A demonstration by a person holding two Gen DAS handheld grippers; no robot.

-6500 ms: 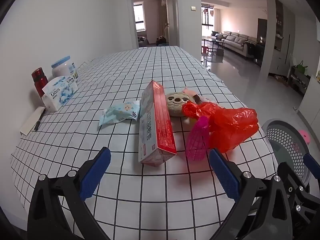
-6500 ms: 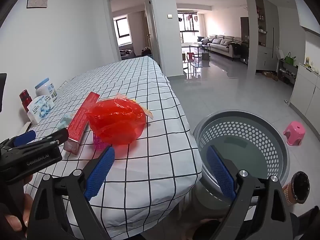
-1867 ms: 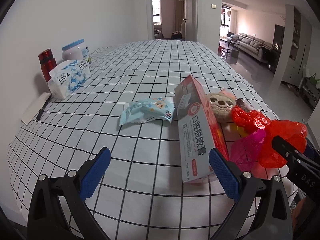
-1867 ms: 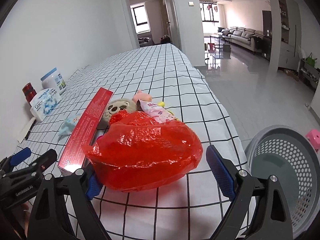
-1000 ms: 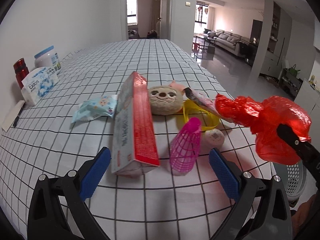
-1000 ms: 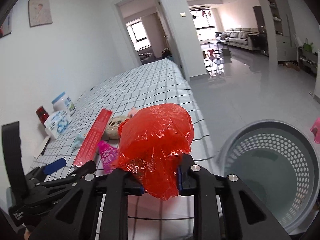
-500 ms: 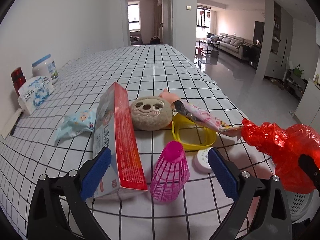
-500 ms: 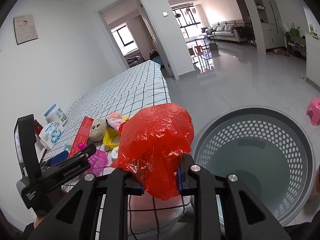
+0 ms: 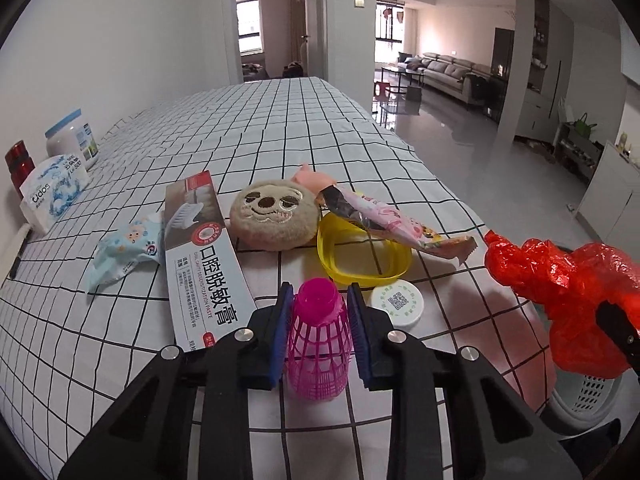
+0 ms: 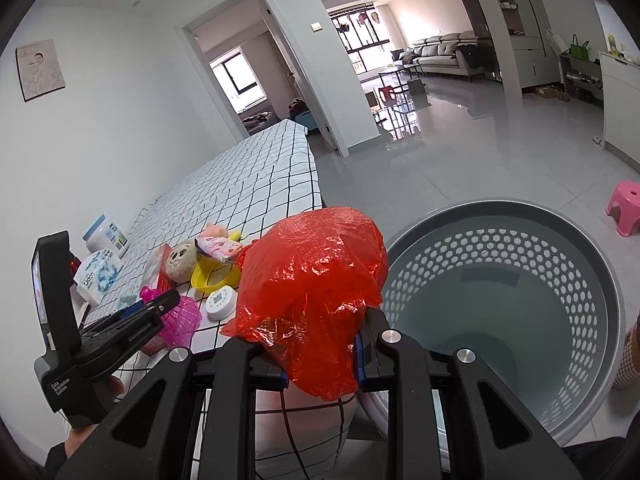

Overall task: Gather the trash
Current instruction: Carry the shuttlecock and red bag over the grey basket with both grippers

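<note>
Right gripper [image 10: 320, 364]: fingers closed on a crumpled red plastic bag [image 10: 312, 292], which bulges up and forward out of the grip and is lifted clear of the table.
Bag to basket: the grey perforated laundry basket [image 10: 600, 280] stands on the floor just beside the table edge, to the right of and below the bag; its mouth faces up and nothing shows inside it.
Deciding relation: the bag hangs over the table's corner beside the basket's near-left rim, not yet over the opening; by my reading, a short carry rightward puts it above the mouth before letting go.
Left gripper [image 9: 320, 316]: fingers drawn in on either side of a pink shuttlecock [image 9: 318, 344], pads against its flanks; whether it is truly pinched I cannot tell for certain, but it looks held.
Shuttlecock axis: upright on the checked tablecloth [image 9: 260, 128], solid cap up, flared skirt down.
Nearer arm: the right one is nearer the basket; the left stays over the table.
Other clutter: toothpaste box [image 9: 204, 264], plush sloth face [image 9: 274, 216], yellow ring [image 9: 362, 254], snack wrapper [image 9: 384, 220], white round lid [image 9: 396, 304].
</note>
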